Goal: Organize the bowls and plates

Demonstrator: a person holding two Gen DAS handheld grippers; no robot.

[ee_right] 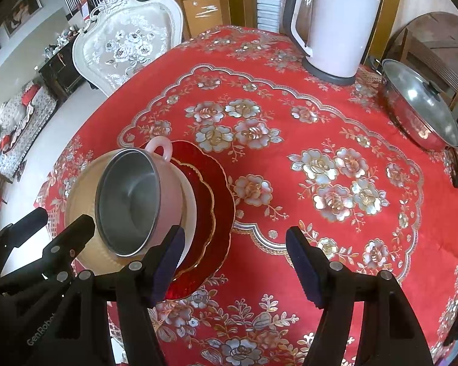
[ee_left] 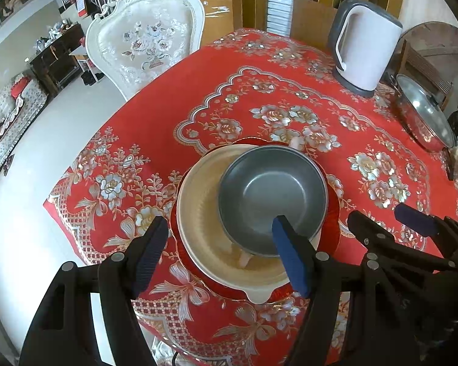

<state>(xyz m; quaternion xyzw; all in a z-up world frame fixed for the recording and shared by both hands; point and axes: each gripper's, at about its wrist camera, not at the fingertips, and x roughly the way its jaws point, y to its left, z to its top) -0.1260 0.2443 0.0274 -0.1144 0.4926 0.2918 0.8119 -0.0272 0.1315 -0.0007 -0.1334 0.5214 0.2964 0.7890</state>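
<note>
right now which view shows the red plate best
The right wrist view: the red plate shows a wide scalloped, gold-edged arc beside the stacked bowls. In the left wrist view the plate is only thin red slivers around the cream bowl, mostly covered.

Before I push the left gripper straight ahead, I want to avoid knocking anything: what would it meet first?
The open left gripper points at the stack. It would probably first meet the grey metal bowl, nested in the cream handled bowl on the red scalloped plate. Depth is unclear.
</note>
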